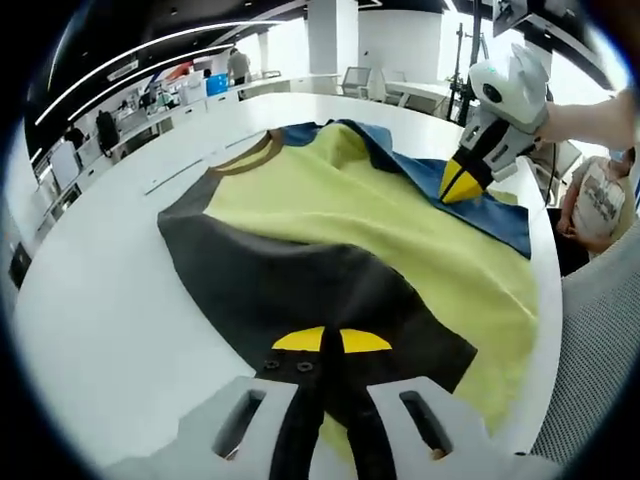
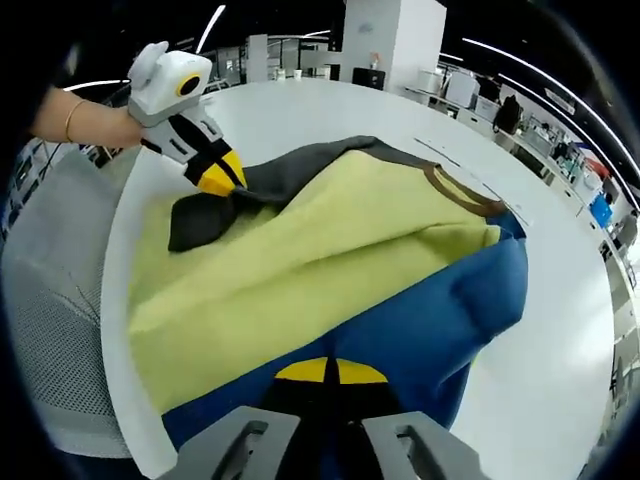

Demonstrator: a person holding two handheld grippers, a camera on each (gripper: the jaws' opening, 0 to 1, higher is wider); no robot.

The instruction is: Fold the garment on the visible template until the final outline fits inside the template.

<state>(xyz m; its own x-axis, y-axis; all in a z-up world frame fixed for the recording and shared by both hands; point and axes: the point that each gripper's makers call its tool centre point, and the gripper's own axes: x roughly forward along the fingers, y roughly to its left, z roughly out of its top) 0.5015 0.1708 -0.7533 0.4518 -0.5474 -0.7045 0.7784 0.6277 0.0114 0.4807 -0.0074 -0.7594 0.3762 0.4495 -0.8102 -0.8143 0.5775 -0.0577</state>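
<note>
While the garment (image 1: 380,230) lies spread across the white table (image 1: 100,300), reaching its near edge, its yellow-green body shows between a dark grey sleeve and a blue one, brown collar toward the table's middle. Left gripper (image 1: 331,341) clenches the grey sleeve; right gripper (image 2: 330,371) clenches the blue. People stand far off in the left gripper view.

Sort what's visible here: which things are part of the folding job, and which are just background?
In the job:
- garment, yellow body with a dark sleeve and a blue sleeve
- left tool, shut on the dark sleeve
- right tool, shut on the blue sleeve
- white table under it

Just around:
- mesh chair
- desks and people behind
</note>
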